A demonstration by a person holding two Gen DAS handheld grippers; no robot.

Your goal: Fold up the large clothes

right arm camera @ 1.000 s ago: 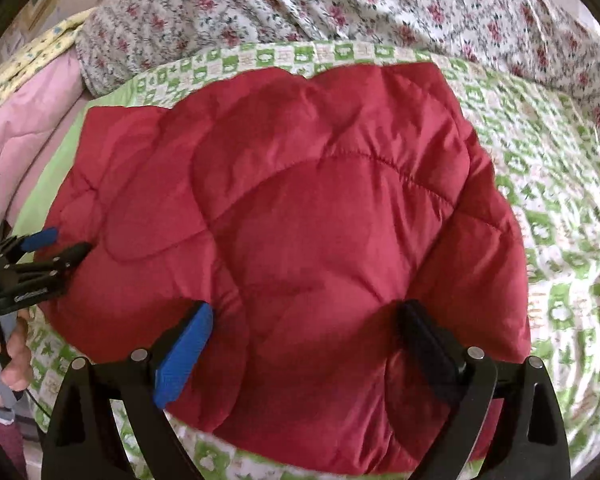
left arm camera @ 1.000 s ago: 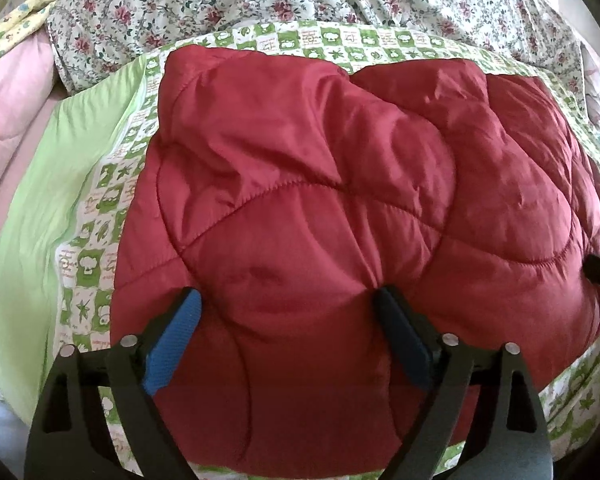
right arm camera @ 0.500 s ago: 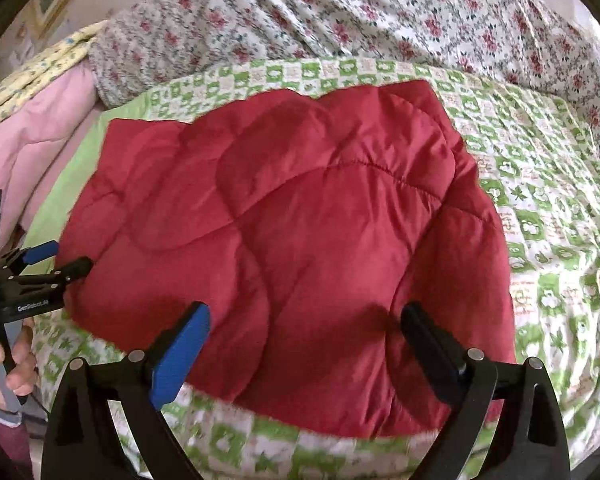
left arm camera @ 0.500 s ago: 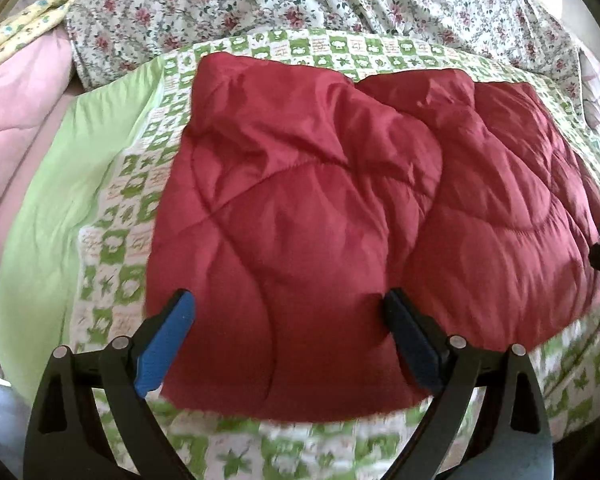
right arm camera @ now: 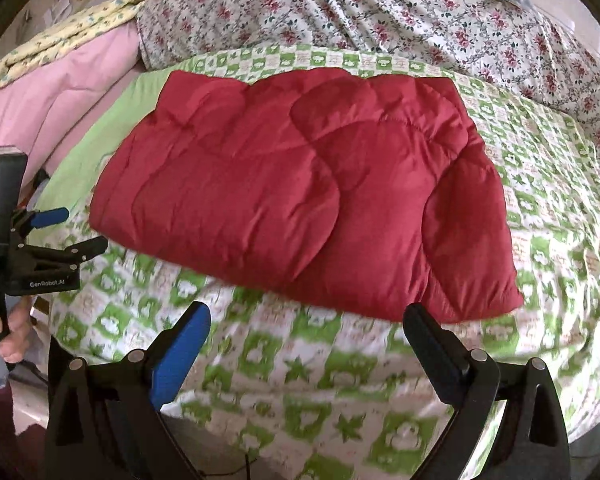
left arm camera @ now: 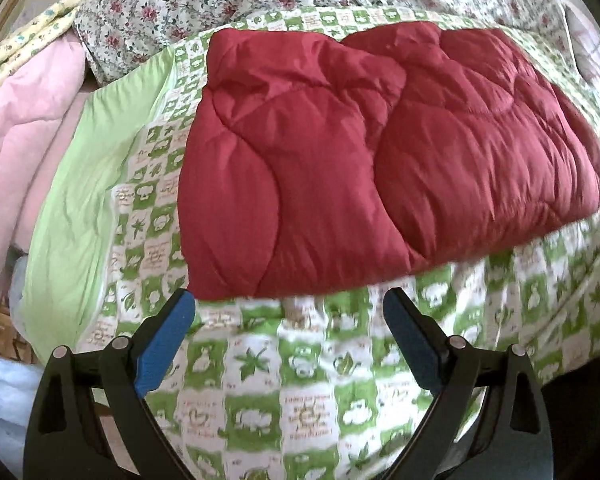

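Folded red quilted garment (left arm camera: 380, 152) lies flat on the green-checked bedspread (left arm camera: 300, 380).

Its long axis runs from 9 to 3 o'clock across both wrist views, its near edge facing the tools. The left tool (left arm camera: 288, 312) and right tool (right arm camera: 306, 324) both gape wide, holding nothing, just short of that edge. A hand (right arm camera: 0, 340) grips the left tool's handle at 9 o'clock.

A bed (right arm camera: 548, 200) in green-checked sheet — a folded red quilted garment (right arm camera: 300, 196) lies on it.

"GenRobot.AI" printed on left gripper (right arm camera: 60, 232) body.
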